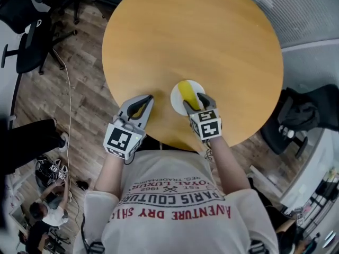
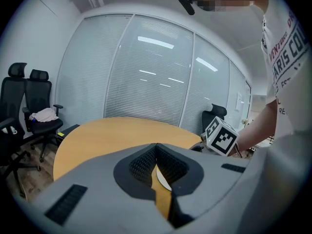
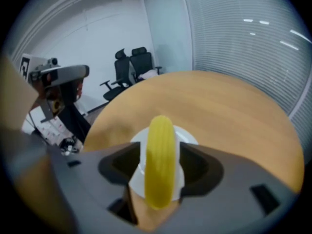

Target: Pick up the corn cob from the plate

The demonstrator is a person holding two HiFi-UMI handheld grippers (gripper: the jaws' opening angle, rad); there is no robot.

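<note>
**Corn Cob on Plate, Right Gripper Astride**

The white plate (image 1: 176, 101) sits on the round table (image 1: 201, 36) and holds one yellow corn cob (image 1: 187, 91). The right gripper (image 1: 196, 102) has its jaws apart on either side of the cob, not clamping it. The left gripper (image 1: 147, 99) is closed and empty, beside the plate.

Round table (image 1: 190, 36): smooth, satin wood-look top. Floor (image 1: 79, 62): worn wood-grain planks. Corn (image 1: 186, 90): yellow, finely ribbed, slight sheen, prob. plastic. Plate (image 1: 175, 96): white, smooth, faint gloss. Left gripper (image 1: 145, 100) & right gripper (image 1: 194, 102): matt grey plastic shells. Pads (image 2: 145, 162): black, cross-ribbed, rubbery look. Shirt (image 1: 175, 210): white cloth w/ red print.
</note>
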